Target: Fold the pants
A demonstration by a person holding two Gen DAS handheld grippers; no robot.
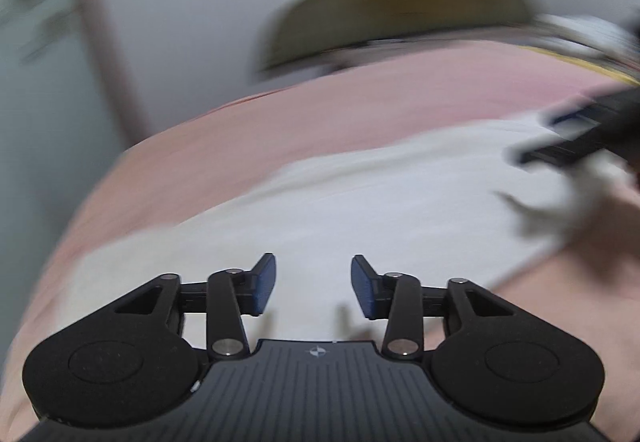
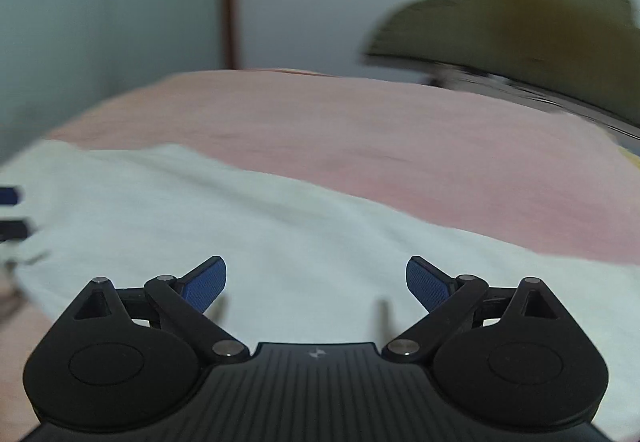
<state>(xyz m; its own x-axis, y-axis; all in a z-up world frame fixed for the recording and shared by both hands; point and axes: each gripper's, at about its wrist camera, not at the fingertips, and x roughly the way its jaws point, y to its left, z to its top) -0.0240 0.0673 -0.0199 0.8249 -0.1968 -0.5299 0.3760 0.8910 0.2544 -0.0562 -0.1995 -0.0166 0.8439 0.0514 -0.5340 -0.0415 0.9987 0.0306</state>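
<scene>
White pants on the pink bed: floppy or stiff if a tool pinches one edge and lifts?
Probably floppy: the white pants lie flat and follow the pink bed cover with soft, rounded edges. Likely light, since the cloth looks thin. A one-edge lift would probably drape and undo the fold; motion blur hides the weave, so grip is uncertain.

Pink bed (image 2: 400, 138) clear beyond white pants (image 2: 280, 242); olive cushion (image 2: 520, 26) far right.
</scene>
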